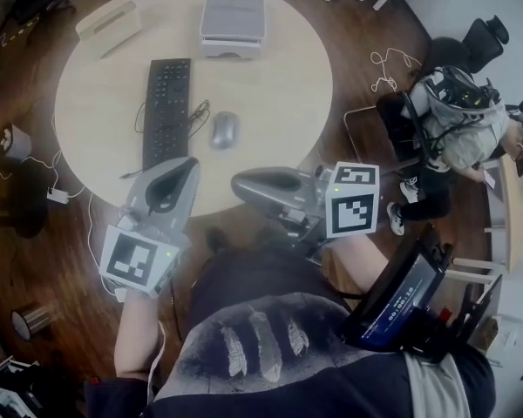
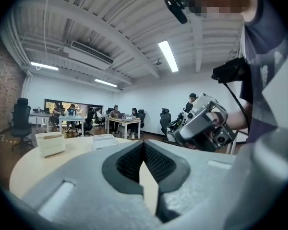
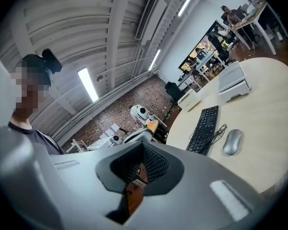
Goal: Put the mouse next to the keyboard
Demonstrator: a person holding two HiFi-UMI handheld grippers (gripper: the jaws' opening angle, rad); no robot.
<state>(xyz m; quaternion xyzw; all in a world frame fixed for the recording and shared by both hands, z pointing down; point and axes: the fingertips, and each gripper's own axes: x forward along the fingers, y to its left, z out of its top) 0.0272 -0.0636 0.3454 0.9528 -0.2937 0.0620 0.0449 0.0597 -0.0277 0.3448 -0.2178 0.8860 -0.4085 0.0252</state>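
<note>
Mouse (image 1: 224, 131) lies on the surface (image 1: 283, 77) just beside the keyboard (image 1: 166, 111); left tongs (image 1: 190, 164) and right tongs (image 1: 238, 182) are pressed together, empty.

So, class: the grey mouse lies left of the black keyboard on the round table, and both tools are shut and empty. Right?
No. The head view shows the mouse right of the keyboard, not left. The rest holds: both lie on the table, and the left tool and right tool are shut and empty.
</note>
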